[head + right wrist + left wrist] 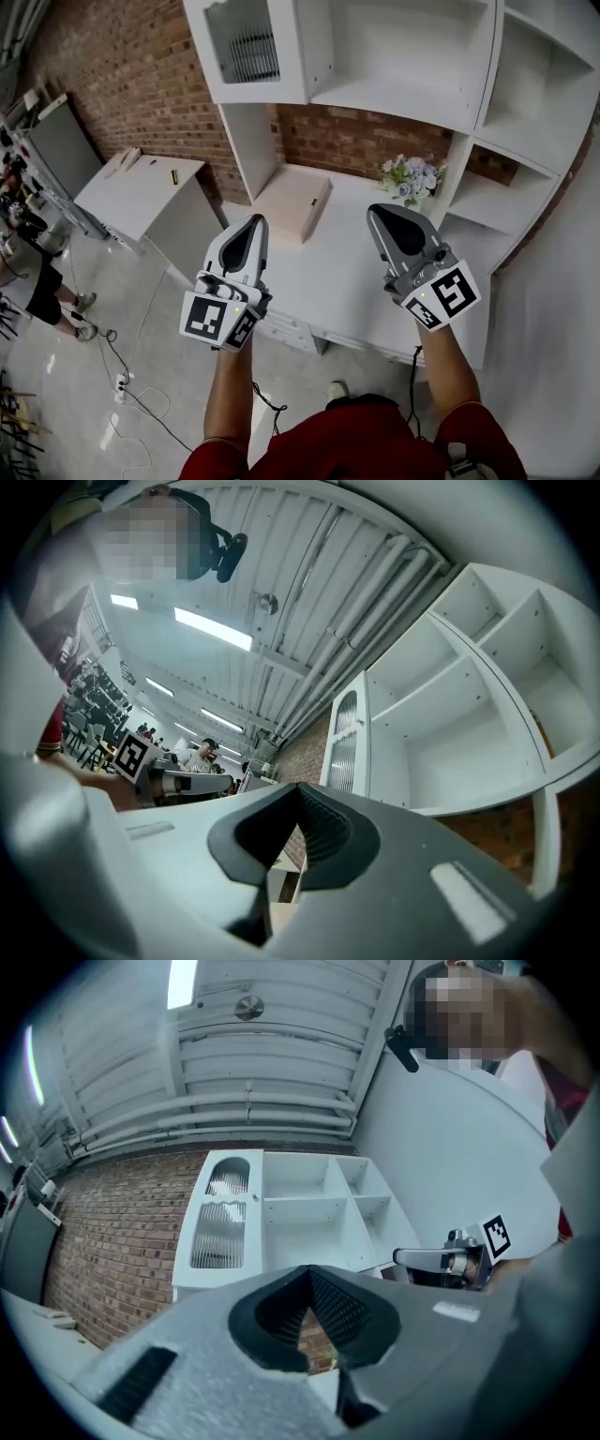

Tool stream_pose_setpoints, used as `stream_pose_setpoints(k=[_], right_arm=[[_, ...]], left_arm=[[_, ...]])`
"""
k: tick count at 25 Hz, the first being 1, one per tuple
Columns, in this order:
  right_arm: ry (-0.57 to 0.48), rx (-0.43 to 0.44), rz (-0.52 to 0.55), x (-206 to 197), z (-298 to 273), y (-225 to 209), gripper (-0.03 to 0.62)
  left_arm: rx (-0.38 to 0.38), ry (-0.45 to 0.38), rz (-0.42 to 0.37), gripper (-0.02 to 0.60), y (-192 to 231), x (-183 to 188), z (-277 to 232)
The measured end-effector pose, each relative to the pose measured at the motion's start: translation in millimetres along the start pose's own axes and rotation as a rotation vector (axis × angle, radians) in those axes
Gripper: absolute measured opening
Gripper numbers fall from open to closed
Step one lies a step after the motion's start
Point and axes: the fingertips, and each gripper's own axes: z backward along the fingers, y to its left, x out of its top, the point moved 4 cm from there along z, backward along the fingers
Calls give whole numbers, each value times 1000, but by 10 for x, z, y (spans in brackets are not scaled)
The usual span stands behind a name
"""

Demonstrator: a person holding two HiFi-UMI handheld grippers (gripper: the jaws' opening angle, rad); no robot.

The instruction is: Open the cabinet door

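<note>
Bright even lighting; ceiling strip lights [212, 628] glare; fisheye distortion, dark vignetted corners in gripper views.

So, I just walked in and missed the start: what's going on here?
A person stands at a white shelf unit with a grey two-jaw gripper in each hand. The left gripper and right gripper are both shut, empty, held over the white desk top and touching nothing. The white cabinet door with ribbed glass, upper left, looks closed, so it is not yet opened.
</note>
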Motion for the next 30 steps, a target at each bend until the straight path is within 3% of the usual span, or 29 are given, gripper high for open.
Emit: stream_pose_setpoints(k=[7, 10, 12, 18, 24, 30], right_arm=[[2, 21, -29, -215, -481, -513, 12], [2, 21, -42, -239, -684, -647, 12], [2, 15, -40, -221, -815, -731, 12], [6, -31, 30, -83, -1205, -967, 12], [-7, -76, 70, 148, -1660, -1176, 12], [13, -100, 144, 328, -2008, -1237, 12]], left_arm=[[-17, 15, 12, 2, 316, -54, -686], [-63, -39, 38, 2, 435, 48, -945], [-76, -32, 24, 2, 547, 62, -1090], [-125, -59, 25, 2, 909, 168, -1523], [-202, -103, 0, 2, 1235, 473, -2026], [-232, -133, -24, 2, 1535, 778, -2412]])
